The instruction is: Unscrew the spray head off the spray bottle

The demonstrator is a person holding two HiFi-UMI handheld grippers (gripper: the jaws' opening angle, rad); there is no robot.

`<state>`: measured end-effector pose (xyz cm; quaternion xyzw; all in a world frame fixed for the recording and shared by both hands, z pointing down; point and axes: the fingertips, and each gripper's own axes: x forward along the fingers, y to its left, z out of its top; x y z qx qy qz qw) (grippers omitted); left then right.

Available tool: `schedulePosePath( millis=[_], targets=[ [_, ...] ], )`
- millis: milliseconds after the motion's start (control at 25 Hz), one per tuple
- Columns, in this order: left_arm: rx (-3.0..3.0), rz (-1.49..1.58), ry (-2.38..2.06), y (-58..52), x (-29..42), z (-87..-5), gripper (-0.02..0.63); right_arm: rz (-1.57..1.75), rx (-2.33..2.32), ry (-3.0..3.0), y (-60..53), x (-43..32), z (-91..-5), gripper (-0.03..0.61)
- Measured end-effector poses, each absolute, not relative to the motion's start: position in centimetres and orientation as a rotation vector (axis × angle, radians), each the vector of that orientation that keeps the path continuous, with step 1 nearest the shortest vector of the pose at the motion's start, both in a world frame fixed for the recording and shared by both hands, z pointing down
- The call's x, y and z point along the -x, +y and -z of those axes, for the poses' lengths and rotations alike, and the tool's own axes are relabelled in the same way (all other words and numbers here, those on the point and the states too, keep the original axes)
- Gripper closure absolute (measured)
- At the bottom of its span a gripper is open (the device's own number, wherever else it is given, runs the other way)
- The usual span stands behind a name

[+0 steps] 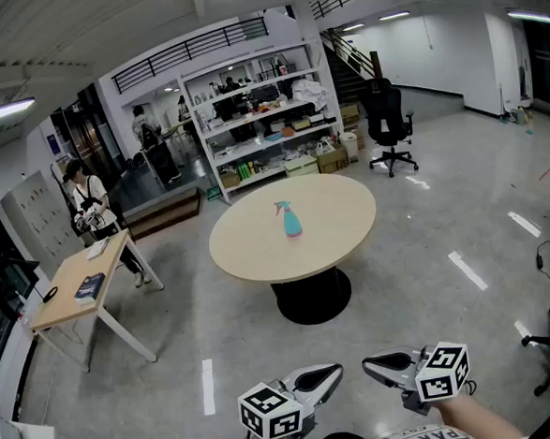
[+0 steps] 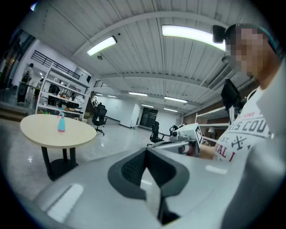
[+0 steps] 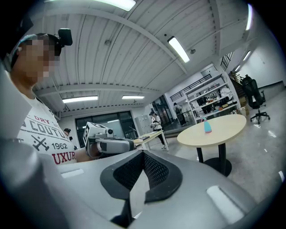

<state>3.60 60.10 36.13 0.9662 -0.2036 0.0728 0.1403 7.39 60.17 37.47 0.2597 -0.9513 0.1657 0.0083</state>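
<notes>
- Turquoise spray bottle (image 1: 291, 220) stands upright near the middle of the round beige table (image 1: 337, 228), with its spray head (image 1: 282, 206) still on. It is well apart from both grippers, across a stretch of grey floor.
- Left gripper (image 1: 328, 374) has its jaws pressed together with nothing between them and is held close to the person's body.
- Right gripper (image 1: 379, 363) is the same: fully closed, empty, and just beside the left one.
- First risk: arriving with the jaws still closed would turn a grasp into a shove, and the bottle would likely tip or slide on the smooth tabletop.
- Second risk: if only the head is twisted while the body is loosely held, the whole bottle may spin and the thread will not loosen.
- Third risk: squeezing the trigger rather than the collar could make it spray.
</notes>
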Motion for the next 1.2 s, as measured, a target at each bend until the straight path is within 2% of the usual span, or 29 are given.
schedulePosePath(
  millis=[440,960,1200],
  targets=[
    [-2.788,-0.205,-0.603,45.7,-0.7,-37.4,0.614,-0.519,-0.819,-2.983,45.8,-4.8,-38.4,0.577],
    [-2.774,-0.199,-0.657,11.1,6.4,-36.8,0.614,-0.416,-0.946,-3.002,11.9,-0.3,-34.5,0.577],
    [-2.752,-0.172,-0.751,2.2,7.8,-36.6,0.613,-0.383,-0.934,-2.979,4.4,0.4,-34.2,0.577]
  ],
)
